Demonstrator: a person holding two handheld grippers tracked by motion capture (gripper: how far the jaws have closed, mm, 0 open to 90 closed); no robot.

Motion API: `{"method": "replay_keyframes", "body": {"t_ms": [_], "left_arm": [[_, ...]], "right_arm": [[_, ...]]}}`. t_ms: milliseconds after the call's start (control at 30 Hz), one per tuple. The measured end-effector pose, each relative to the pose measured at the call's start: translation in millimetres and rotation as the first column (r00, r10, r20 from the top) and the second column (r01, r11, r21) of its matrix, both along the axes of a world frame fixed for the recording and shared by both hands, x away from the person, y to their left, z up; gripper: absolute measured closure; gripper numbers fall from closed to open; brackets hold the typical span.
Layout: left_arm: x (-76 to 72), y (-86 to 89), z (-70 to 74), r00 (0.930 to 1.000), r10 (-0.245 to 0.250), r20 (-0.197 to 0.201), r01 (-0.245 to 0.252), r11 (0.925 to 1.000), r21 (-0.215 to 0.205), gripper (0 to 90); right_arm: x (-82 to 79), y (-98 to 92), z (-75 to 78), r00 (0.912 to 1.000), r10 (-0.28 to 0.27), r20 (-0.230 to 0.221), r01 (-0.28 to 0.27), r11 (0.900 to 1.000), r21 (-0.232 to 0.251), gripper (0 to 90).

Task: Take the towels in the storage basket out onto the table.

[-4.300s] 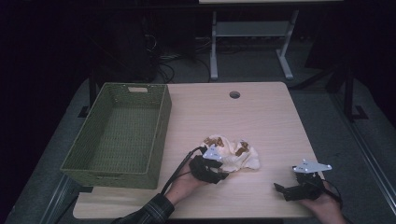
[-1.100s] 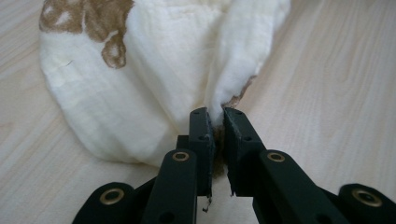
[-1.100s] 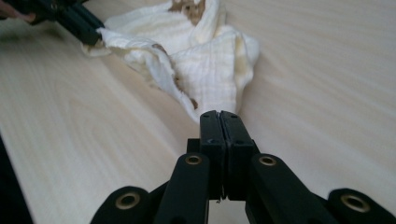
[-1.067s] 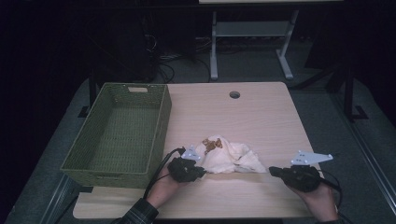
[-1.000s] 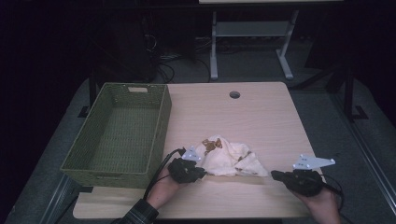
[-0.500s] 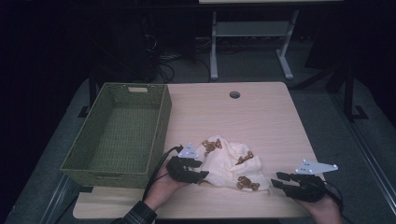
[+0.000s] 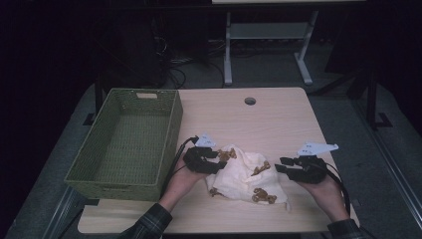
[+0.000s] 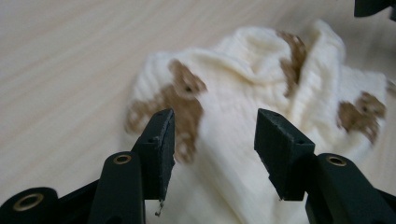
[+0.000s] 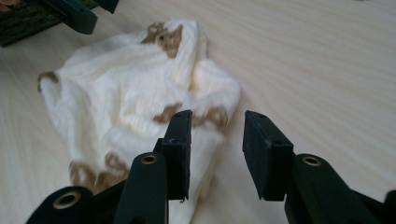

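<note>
You have one cream cloth (image 7: pixel 244 175) and one green basket (image 7: pixel 127 142) on the desk (image 7: pixel 278 119). The cloth lies crumpled between your left tongs (image 7: pixel 211 160) and right tongs (image 7: pixel 281 165). Both pairs have just been opening and stand apart, gripping nothing.

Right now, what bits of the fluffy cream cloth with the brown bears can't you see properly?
- Cream knitted cloth with brown bear shapes: its left edge is hidden behind the left gripper in the high view.
- Its near part is cut off by the bottom edge and the black jaws in the left gripper view.
- Its underside is hidden by its own folds in the right gripper view.
- The bear shapes are too small to make out in the high view.
</note>
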State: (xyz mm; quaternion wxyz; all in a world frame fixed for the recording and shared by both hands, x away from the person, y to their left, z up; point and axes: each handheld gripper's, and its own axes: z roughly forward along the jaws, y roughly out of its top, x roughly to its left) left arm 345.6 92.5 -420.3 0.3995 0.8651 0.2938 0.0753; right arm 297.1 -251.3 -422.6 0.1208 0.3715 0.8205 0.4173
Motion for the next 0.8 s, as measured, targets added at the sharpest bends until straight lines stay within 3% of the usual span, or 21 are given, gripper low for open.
{"method": "replay_keyframes", "body": {"t_ms": [233,500,600,633,667,800], "left_arm": [[27.4,-11.2,2.8,0.9994,0.017,0.030,-0.017,0.9997,0.018,45.3],[54.8,-23.3,-5.1,0.9997,0.021,0.015,-0.021,0.9998,0.000,43.0],[63.2,-30.2,-10.7,0.9999,0.010,0.004,-0.010,0.9999,-0.007,42.3],[68.2,-34.5,-15.0,0.9999,0.002,-0.010,-0.002,1.0000,-0.008,41.7],[69.7,-36.2,-17.9,0.9998,0.002,-0.020,-0.003,0.9999,-0.017,41.2],[72.3,-38.1,-27.5,0.9984,-0.025,-0.052,0.025,0.9997,0.005,39.9]], "right_arm": [[40.8,23.3,1.8,0.9999,0.016,0.004,-0.015,1.000,-0.016,63.0],[80.8,40.2,-16.6,0.9981,0.009,-0.061,-0.009,1.000,0.009,61.8],[86.5,44.2,-22.9,0.9973,0.010,-0.072,-0.010,1.000,0.005,61.8],[89.9,47.1,-30.6,0.9943,0.013,-0.106,-0.013,1.000,0.000,61.9],[90.7,47.8,-33.1,0.9936,0.015,-0.112,-0.015,1.000,-0.004,62.0],[92.2,50.6,-43.1,0.9885,0.030,-0.148,-0.033,0.999,-0.021,63.5]]}}
